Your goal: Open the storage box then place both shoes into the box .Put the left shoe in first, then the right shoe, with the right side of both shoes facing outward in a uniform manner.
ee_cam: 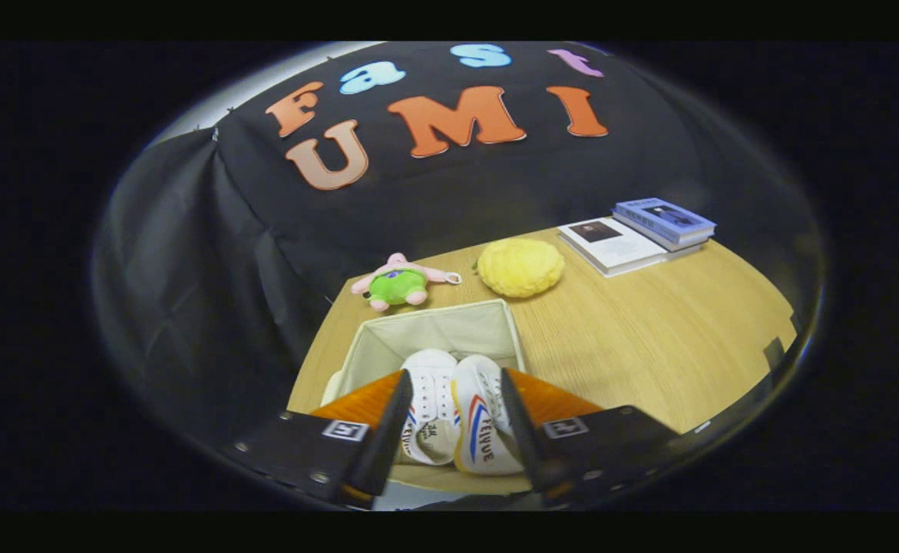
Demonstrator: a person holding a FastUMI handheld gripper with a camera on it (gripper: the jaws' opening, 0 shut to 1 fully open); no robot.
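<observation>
Wooden table (649,330), shoes (457,415) boxed (449,330) between spread tool (455,418) fingers.

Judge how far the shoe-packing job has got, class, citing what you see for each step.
Done: the storage box stands open, with both white shoes, left one and right one, side by side inside. In hand: nothing; the gripper is open above them. Left: apparently only withdrawing; which side faces outward is unclear.

2 white shoes (453,407) inside open box (449,330)
</observation>
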